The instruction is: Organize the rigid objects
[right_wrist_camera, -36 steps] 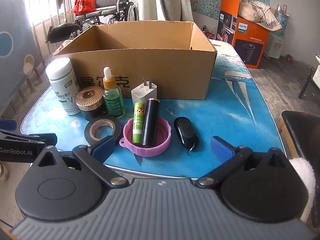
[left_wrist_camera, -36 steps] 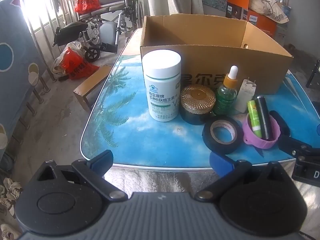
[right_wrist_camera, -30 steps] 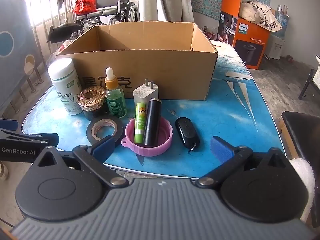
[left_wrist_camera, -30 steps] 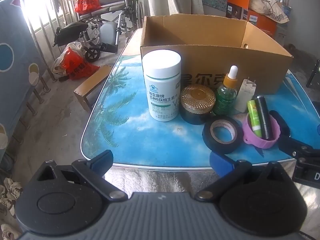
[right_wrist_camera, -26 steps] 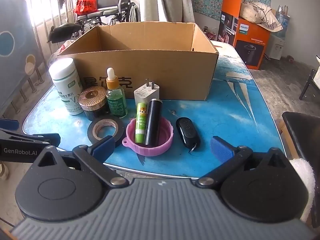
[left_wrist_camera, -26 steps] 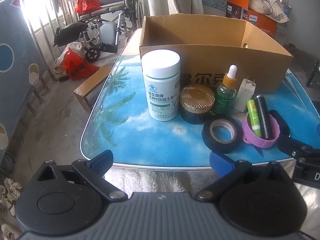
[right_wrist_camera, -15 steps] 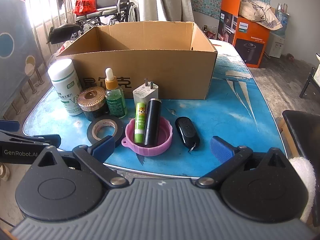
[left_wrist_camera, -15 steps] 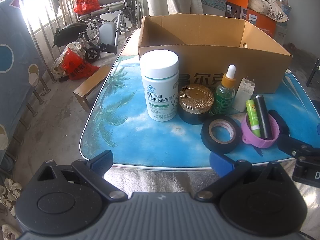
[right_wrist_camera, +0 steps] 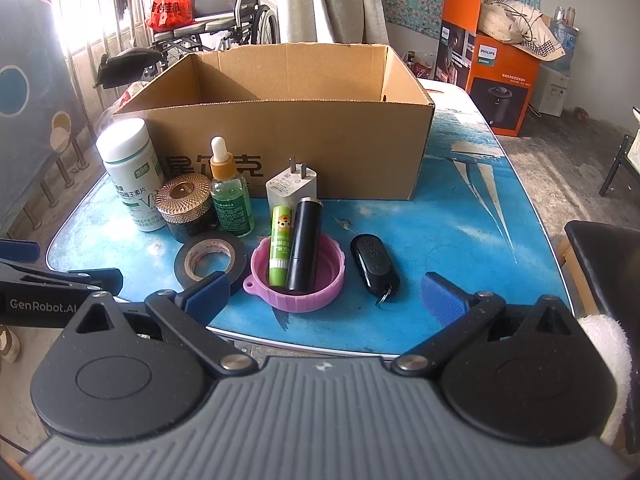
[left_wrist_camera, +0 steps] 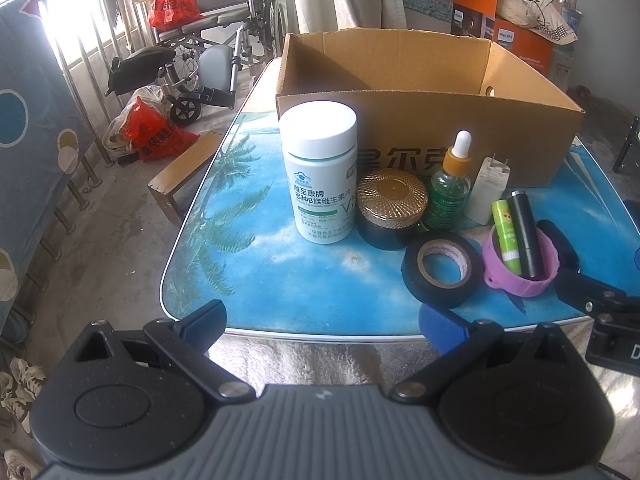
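a: since nothing is packed yet, where do the bits sit?

b: in a row on the blue table (right_wrist_camera: pixel 472 216), just in front of the open cardboard box (right_wrist_camera: pixel 296 136): white pill bottle (right_wrist_camera: pixel 132 172), gold-lidded jar (right_wrist_camera: pixel 184 200), green dropper bottle (right_wrist_camera: pixel 230 196), white charger (right_wrist_camera: pixel 292 188), black tape roll (right_wrist_camera: pixel 210 258), then a pink lid (right_wrist_camera: pixel 316 294) holding a green lip balm (right_wrist_camera: pixel 280 246) and a black tube (right_wrist_camera: pixel 305 246), with a key fob (right_wrist_camera: pixel 374 264) beside it.

a: and each claw?

b: left claw (left_wrist_camera: pixel 322 326) and right claw (right_wrist_camera: pixel 324 292) both hang off the near table edge, fingers apart, gripping nothing.

a: so how would you start well?

b: i'd judge the right one is lined up with the pink lid. take the black tube alone, pinching across its width near the middle so it can't pivot, lift straight, clear the box wall, then lower it inside. the tall dropper bottle looks tippy, so don't brush it.
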`<state>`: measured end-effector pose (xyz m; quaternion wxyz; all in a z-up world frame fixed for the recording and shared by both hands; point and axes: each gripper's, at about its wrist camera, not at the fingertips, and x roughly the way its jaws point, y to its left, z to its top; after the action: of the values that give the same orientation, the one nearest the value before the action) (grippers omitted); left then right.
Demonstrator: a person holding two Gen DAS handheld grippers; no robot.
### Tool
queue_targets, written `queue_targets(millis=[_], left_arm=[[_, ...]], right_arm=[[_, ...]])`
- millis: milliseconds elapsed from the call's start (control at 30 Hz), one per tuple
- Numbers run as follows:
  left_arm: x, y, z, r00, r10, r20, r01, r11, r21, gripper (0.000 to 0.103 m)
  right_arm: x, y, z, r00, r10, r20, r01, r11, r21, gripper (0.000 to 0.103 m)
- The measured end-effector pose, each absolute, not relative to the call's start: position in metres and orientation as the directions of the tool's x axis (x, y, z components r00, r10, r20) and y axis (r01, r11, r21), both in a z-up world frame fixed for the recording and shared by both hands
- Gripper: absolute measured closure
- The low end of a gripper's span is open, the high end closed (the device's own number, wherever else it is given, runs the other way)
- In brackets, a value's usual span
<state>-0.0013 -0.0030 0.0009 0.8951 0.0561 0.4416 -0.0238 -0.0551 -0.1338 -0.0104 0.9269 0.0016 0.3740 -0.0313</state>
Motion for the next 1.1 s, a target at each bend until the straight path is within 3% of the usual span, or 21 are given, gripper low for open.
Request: queue_targets(millis=[1100], left_arm=[[-0.0009,-0.0016,0.0003,0.608,0.013,-0.794,0.089,0.993,0.084,0.0]], right_arm=[[-0.0541,-0.1311,-0.0092,0.721,-0.045,-0.691,0.044,0.999,-0.019,0.001]])
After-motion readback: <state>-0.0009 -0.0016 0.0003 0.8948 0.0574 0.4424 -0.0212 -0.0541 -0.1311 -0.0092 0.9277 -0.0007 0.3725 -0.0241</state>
